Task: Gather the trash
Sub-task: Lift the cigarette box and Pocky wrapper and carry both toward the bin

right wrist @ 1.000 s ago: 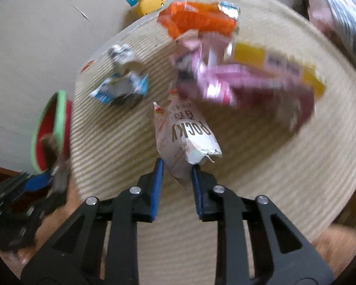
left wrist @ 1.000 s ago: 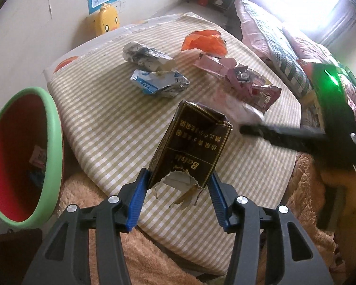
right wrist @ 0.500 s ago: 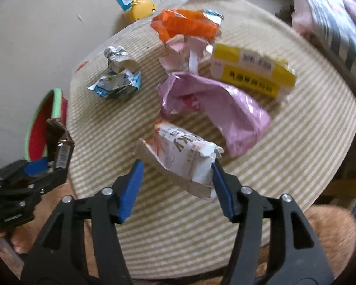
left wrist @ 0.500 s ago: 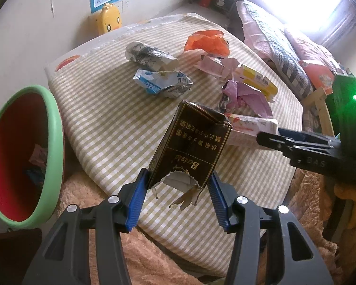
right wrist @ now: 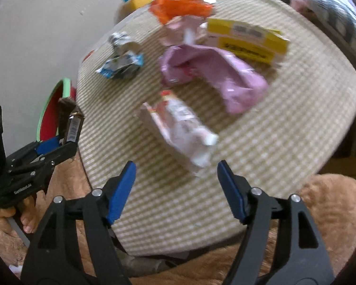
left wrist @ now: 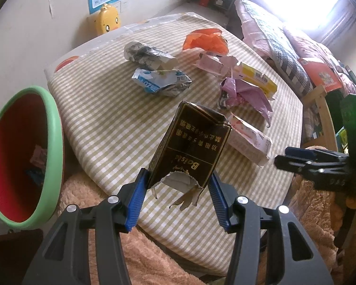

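My left gripper (left wrist: 178, 185) is shut on a torn dark brown cigarette pack (left wrist: 192, 147), held upright above the near edge of the checked table (left wrist: 102, 123); it also shows at the left of the right wrist view as the pack (right wrist: 70, 122). My right gripper (right wrist: 176, 175) hangs above the table's near edge, its jaws opening, nothing between them. A white and pink snack wrapper (right wrist: 180, 130) lies flat on the cloth just beyond its fingertips. The same wrapper (left wrist: 249, 140) lies right of the pack in the left wrist view.
A red bin with a green rim (left wrist: 23, 156) stands left of the table. Further back lie a pink bag (right wrist: 216, 71), a yellow box (right wrist: 249, 40), an orange bag (right wrist: 180, 7), a blue-white wrapper (right wrist: 121, 66) and a crumpled paper roll (left wrist: 147, 54). A bed (left wrist: 284, 40) is at the right.
The right gripper let go of the white and pink wrapper, which now lies on the table, and drew back with its jaws spread wide. The left gripper held still with the pack.
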Demonstrator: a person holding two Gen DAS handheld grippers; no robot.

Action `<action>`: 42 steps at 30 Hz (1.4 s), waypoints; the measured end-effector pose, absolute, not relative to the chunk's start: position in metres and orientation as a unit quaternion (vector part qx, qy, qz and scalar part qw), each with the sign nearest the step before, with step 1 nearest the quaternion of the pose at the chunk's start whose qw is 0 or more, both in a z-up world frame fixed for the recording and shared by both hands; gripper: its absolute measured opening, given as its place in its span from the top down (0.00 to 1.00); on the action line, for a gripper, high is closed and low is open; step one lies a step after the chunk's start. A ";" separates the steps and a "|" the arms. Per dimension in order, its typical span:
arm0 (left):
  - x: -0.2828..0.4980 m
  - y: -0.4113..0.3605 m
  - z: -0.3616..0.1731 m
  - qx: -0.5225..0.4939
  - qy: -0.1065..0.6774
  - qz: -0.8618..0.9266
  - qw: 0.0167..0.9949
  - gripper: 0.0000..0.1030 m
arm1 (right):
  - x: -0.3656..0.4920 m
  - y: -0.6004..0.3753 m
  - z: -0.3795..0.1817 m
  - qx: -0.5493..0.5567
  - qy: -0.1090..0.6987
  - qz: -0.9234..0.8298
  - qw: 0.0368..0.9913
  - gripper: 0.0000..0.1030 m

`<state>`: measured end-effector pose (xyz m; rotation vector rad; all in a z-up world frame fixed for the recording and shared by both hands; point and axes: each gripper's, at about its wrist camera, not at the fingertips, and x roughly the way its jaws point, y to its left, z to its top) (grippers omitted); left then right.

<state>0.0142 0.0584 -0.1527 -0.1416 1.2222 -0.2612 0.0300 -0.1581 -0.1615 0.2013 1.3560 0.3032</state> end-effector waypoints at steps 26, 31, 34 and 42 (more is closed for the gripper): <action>0.013 0.060 -0.155 -0.067 0.575 -0.116 0.808 0.53 | 0.053 -0.123 -0.190 0.029 0.625 0.156 0.764 0.60; 0.014 0.062 -0.155 -0.071 0.574 -0.112 0.808 0.53 | 0.052 -0.121 -0.191 0.026 0.625 0.152 0.765 0.60; 0.014 0.063 -0.155 -0.072 0.573 -0.112 0.809 0.53 | 0.051 -0.118 -0.191 0.020 0.622 0.153 0.768 0.60; 0.014 0.070 -0.153 -0.082 0.567 -0.105 0.813 0.53 | 0.038 -0.115 -0.175 0.050 0.602 0.160 0.781 0.61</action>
